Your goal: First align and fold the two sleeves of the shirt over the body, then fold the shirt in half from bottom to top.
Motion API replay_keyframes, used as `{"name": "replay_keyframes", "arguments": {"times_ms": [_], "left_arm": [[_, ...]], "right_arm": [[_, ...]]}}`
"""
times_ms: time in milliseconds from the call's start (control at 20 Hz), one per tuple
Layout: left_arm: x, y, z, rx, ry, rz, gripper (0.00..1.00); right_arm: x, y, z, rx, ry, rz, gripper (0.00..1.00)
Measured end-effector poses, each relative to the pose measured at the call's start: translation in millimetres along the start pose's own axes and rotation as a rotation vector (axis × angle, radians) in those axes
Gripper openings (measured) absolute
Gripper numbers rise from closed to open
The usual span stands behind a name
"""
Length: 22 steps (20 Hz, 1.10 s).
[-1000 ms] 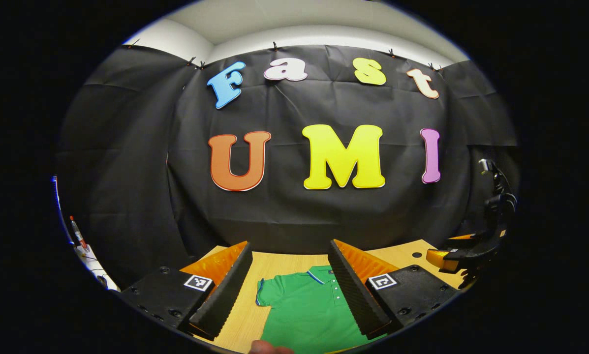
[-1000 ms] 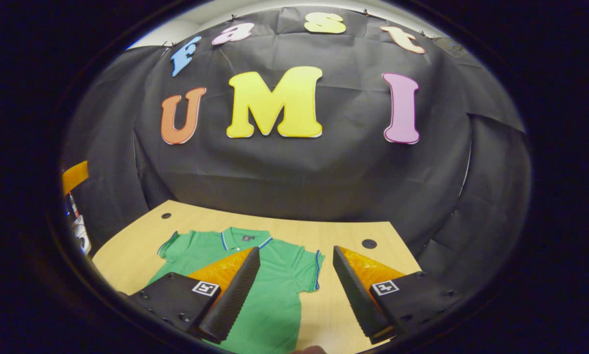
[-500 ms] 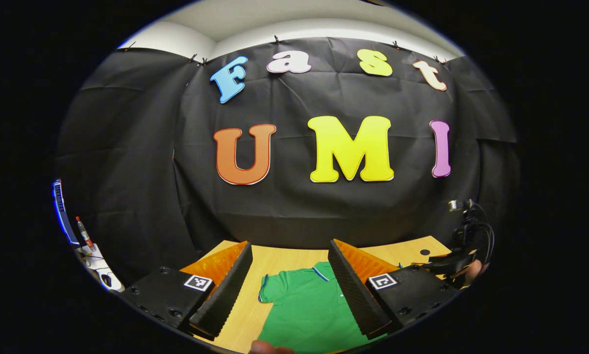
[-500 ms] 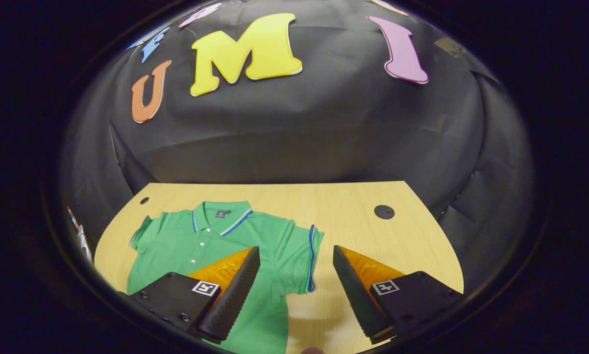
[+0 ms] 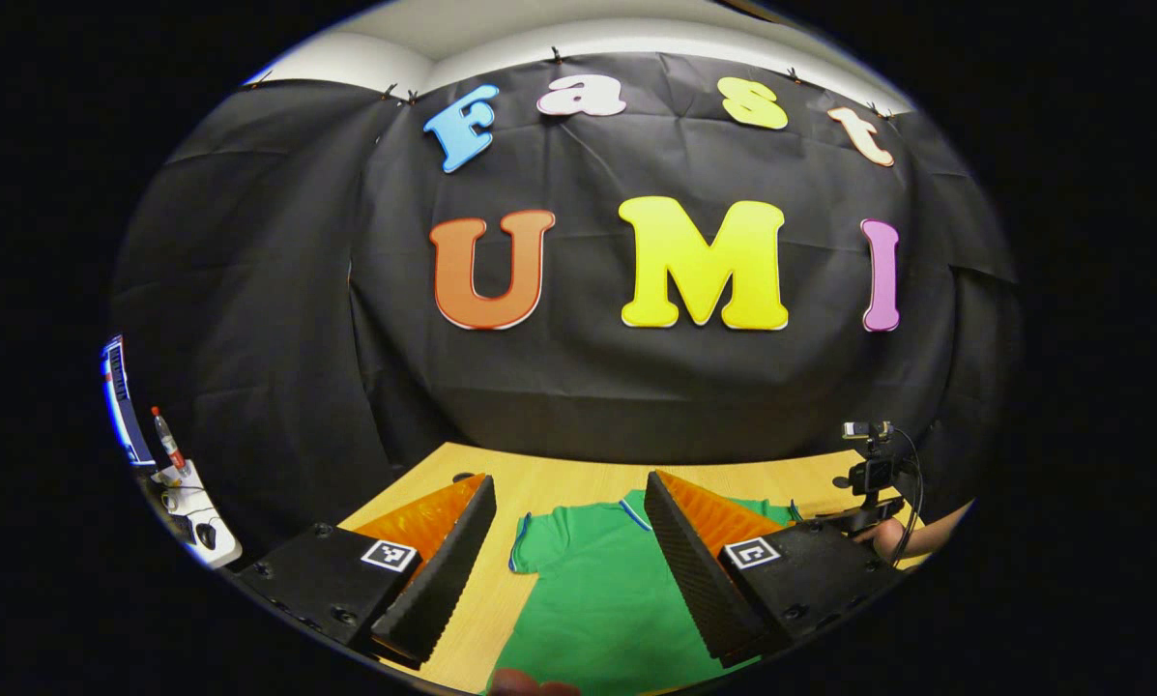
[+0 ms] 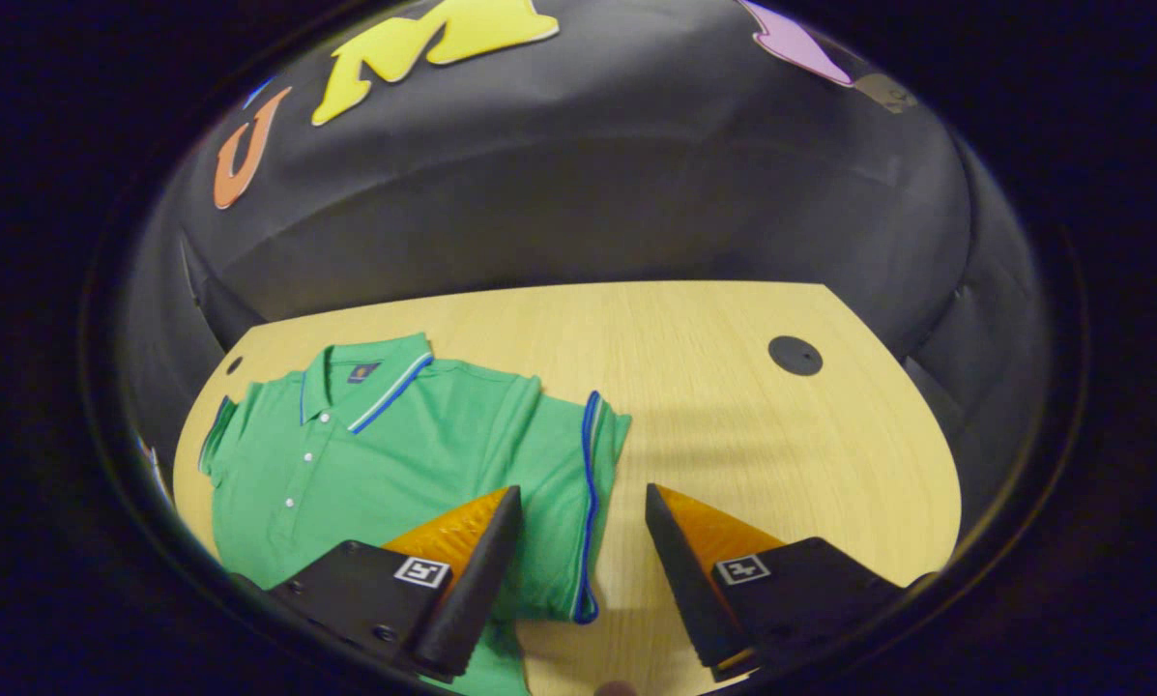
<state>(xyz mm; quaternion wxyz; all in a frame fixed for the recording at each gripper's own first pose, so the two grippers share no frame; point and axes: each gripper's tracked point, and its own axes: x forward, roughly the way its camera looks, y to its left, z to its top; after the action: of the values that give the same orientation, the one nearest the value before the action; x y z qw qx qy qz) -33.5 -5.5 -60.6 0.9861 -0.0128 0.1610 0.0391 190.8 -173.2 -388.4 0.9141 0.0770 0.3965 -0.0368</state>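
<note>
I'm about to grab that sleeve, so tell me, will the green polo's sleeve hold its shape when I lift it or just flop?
Probably flop: the green polo lies flat and thin against the table. The sleeve looks light, so the open right gripper should lift it easily. Its trimmed cuff edge may droop.

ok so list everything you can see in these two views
polo shirt: one, green with blue trim, flat on the table, sleeves unfolded
table: one, light wood, under the shirt
cable hole cap: one, black, in the table right of the shirt
bottle: one, red-capped, far left beyond the table
left gripper: open, above the shirt's left sleeve
right gripper: open, straddling the right sleeve's edge
hand: one, holding the right gripper
</note>
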Motion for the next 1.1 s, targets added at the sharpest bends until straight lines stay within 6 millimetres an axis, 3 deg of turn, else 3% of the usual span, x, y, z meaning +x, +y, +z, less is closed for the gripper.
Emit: {"name": "replay_keyframes", "arguments": {"times_ms": [50,150,300,450,600,650,800,900,1100], "left_arm": [[-1.4,-0.8,-1.2,0.002,0.011,-0.002,0.99],[-0.9,0.5,-2.4,0.015,0.019,-0.002,0.99],[0.1,0.4,-2.4,0.035,0.017,-0.009,0.99],[2.7,0.0,-4.0,0.026,0.020,-0.009,0.99],[-4.2,4.5,-6.8,0.017,0.040,0.015,1.00],[-3.9,3.8,-6.8,0.009,0.037,0.014,1.00],[-6.3,0.2,-12.0,-0.025,0.063,0.012,0.99],[-9.5,2.2,-11.9,-0.028,0.064,0.017,1.00],[-11.6,16.0,-9.7,-0.004,0.050,0.050,0.99]], "right_arm": [[5.4,-2.1,-1.3,0.008,0.015,-0.003,0.77],[11.7,-9.3,2.4,-0.014,0.011,-0.029,0.48],[10.2,-2.6,-2.4,-0.054,0.026,-0.007,0.09],[6.6,-4.2,-0.6,-0.043,0.031,0.009,0.09],[-10.9,-7.7,20.5,0.014,-0.026,0.009,0.05],[-16.7,-4.3,24.4,0.016,-0.030,0.019,0.09],[-26.3,25.2,38.1,0.018,-0.059,0.056,0.05],[-29.0,51.3,47.8,0.007,-0.083,0.079,0.09],[-21.1,107.3,45.3,-0.037,-0.063,0.132,0.09]]}}
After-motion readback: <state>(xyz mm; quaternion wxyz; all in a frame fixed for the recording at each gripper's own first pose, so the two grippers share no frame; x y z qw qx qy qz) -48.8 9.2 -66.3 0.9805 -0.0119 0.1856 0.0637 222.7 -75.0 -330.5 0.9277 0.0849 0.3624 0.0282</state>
